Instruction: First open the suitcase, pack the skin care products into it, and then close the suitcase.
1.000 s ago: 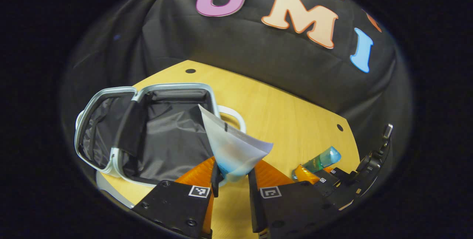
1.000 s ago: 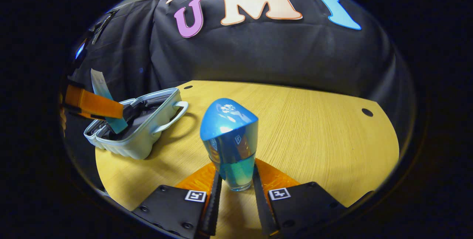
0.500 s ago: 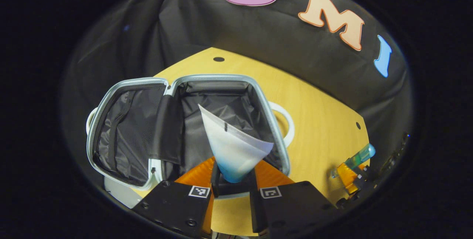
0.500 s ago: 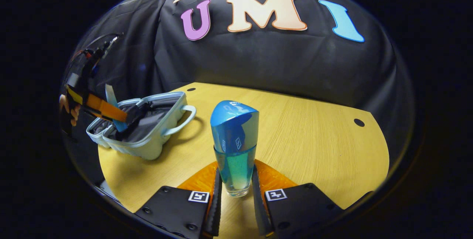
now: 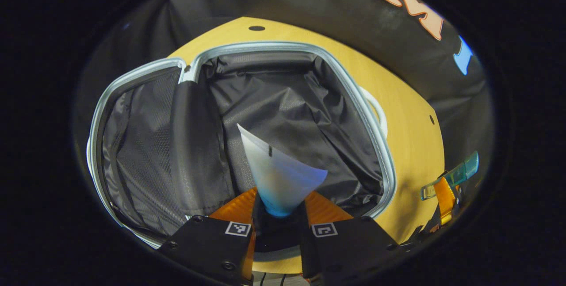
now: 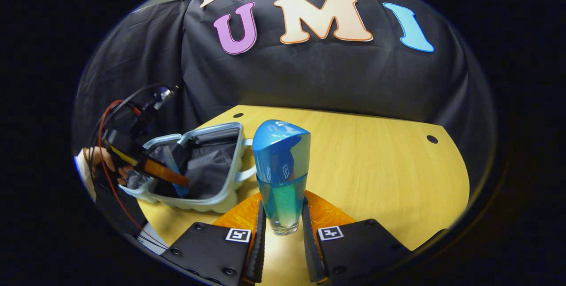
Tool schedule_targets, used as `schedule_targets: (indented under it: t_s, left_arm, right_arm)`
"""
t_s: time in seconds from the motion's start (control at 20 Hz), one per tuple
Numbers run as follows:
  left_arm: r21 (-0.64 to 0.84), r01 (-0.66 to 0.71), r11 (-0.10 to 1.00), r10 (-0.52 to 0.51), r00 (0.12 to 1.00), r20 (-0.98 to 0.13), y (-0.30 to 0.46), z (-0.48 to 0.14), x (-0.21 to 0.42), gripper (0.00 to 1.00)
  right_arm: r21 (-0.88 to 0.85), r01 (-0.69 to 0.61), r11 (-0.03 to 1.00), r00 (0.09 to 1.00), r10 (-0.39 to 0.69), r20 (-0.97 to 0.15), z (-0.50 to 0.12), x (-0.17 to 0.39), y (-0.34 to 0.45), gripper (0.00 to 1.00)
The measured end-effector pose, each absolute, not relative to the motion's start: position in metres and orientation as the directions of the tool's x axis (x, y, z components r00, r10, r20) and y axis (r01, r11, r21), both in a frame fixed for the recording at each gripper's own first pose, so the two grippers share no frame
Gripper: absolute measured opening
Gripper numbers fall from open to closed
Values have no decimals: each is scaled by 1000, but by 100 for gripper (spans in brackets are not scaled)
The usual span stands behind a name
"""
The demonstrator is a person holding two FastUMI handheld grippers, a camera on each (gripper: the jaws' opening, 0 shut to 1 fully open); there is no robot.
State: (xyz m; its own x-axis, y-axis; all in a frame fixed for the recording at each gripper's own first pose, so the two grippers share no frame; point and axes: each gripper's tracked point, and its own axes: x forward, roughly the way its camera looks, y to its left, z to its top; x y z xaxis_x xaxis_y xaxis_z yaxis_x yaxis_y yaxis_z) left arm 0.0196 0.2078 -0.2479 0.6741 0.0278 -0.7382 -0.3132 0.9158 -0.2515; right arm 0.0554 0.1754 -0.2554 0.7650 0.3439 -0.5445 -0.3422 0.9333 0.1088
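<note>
Hanging over the open suitcase (image 5: 384,175), the white-and-blue tube (image 5: 276,173) is being pinched at its blue end by the left gripper (image 5: 278,215), both fingers clamped on it above the dark lining. Releasing it from here looks risky to me: the tube is standing tall in the claw, so it could tip against the light rim and slide out onto the wooden table (image 6: 376,166).

Waiting off to the side, the right gripper (image 6: 283,233) is squeezing the blue bottle (image 6: 282,171) near its clear base; that smooth, top-heavy shape may be slipping or swinging if tilted quickly.

Small marks are showing on the bottle, too tiny to read; the tube carries no legible writing.
</note>
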Motion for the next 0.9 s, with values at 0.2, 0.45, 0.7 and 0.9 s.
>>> schedule_targets:
  t_s: [0.2,0.45,0.7,0.9]
  left_arm:
    - [-321,-256,912,-78,660,-747,201,-247,18,39]
    - [-417,-228,880,-163,680,-715,183,-226,15,91]
    - [-465,-227,856,-181,710,-680,196,-200,-8,97]
    - [-476,-263,840,-140,741,-657,225,-178,-33,95]
  right_arm:
    - [121,-395,911,728,390,-564,-243,47,235,40]
    - [130,-456,880,662,434,-611,-253,52,304,40]
    - [98,-481,871,589,404,-700,-291,61,339,37]
    - [95,-464,881,504,350,-789,-326,60,340,37]
